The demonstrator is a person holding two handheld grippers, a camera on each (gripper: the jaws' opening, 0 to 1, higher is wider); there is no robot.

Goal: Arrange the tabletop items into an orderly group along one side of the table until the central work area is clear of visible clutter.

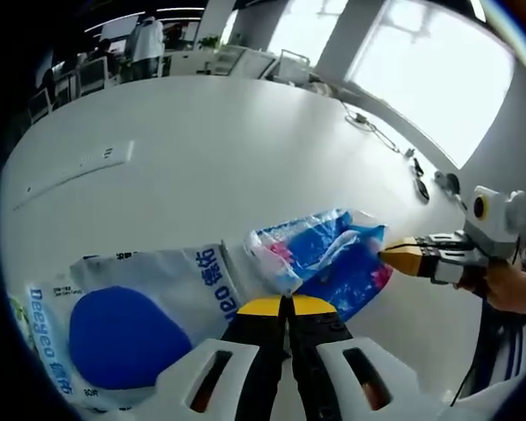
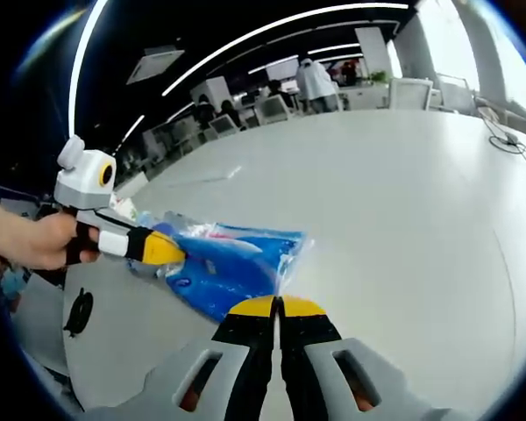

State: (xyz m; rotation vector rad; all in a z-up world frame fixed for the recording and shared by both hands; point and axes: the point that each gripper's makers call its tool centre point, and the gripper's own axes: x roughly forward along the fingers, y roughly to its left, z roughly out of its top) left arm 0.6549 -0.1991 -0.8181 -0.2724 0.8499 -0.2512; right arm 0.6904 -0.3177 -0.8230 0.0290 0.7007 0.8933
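Both tools pinch the blue bag point(image 1: 333, 254) — left tool point(image 1: 287, 304), right tool point(image 2: 277, 305)

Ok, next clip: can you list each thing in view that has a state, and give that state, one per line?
Left tool: jaws shut, tips at the blue packet's edge; whether they pinch it is unclear.
Right tool: jaws shut, tips at the same packet's edge.
Blue packet: crumpled, lying on the table between both tools.
White bag: flat on the table, printed side up.
White table: mostly bare beyond the packets.
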